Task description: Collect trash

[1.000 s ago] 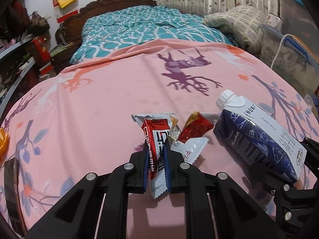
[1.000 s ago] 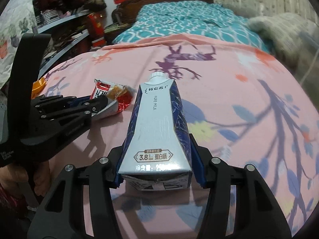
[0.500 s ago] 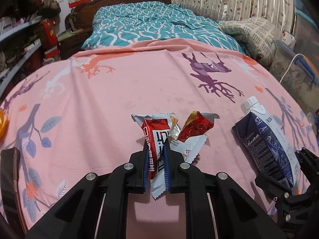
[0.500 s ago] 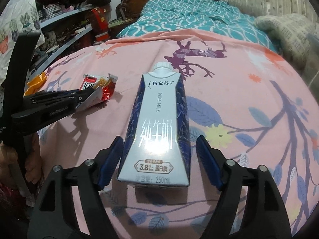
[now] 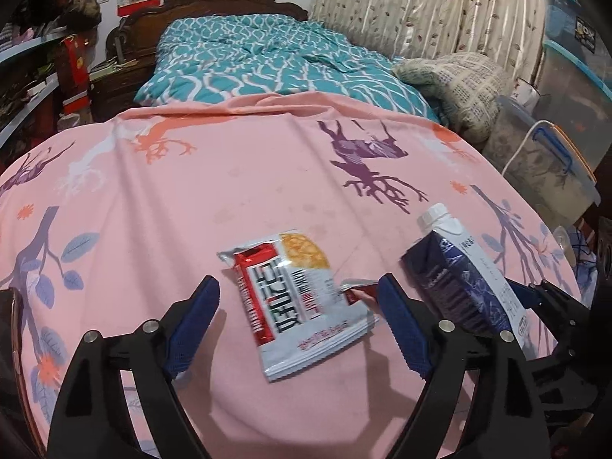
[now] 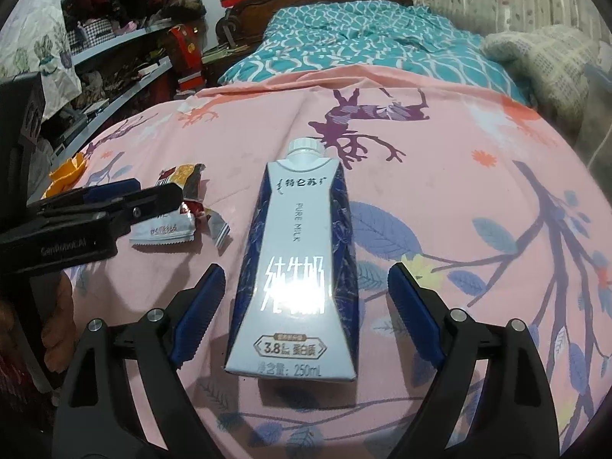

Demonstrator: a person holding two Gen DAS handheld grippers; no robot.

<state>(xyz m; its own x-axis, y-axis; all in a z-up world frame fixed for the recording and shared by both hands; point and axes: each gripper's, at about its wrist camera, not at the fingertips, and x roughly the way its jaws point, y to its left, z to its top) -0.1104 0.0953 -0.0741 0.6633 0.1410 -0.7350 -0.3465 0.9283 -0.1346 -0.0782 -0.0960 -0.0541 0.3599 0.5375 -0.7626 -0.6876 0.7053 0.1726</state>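
On the pink sheet [image 5: 237, 176]: two pieces of trash, both lying loose, neither gripped.
Wrapper [image 5: 298, 298]: flat on the sheet between the left gripper's [image 5: 298, 325] blue pads, touched by neither; a small red scrap [image 5: 357, 292] just beside it on the right, tucked against the right-hand pad.
Carton [image 6: 298, 264]: on its side, cap [image 6: 306, 145] toward the far end, base nearest the camera, lying between the right gripper's [image 6: 302, 313] pads with a gap on each side.
Left gripper: released, jaws just opened wide, wrapper lying in the span but not pressed.
Right gripper: released too, jaws just spread further, carton sitting free between them.
Step in hand: by the look of it a put-down, both items let go side by side near the near edge of the bed; could equally be a pause before a fresh grasp, not possible to say which.
Next move: most likely calls for clearing the pads up and back without dragging the light wrapper, or else closing squarely on the carton's flat sides.
Containers: no bin or bag visible in either view; carton capped, contents not visible.
Further out: orange peel [image 6: 67, 170] at the far left of the sheet; teal quilt [image 5: 267, 65] at the far end; clear storage boxes [image 5: 547, 168] off the right side, contents unclear.
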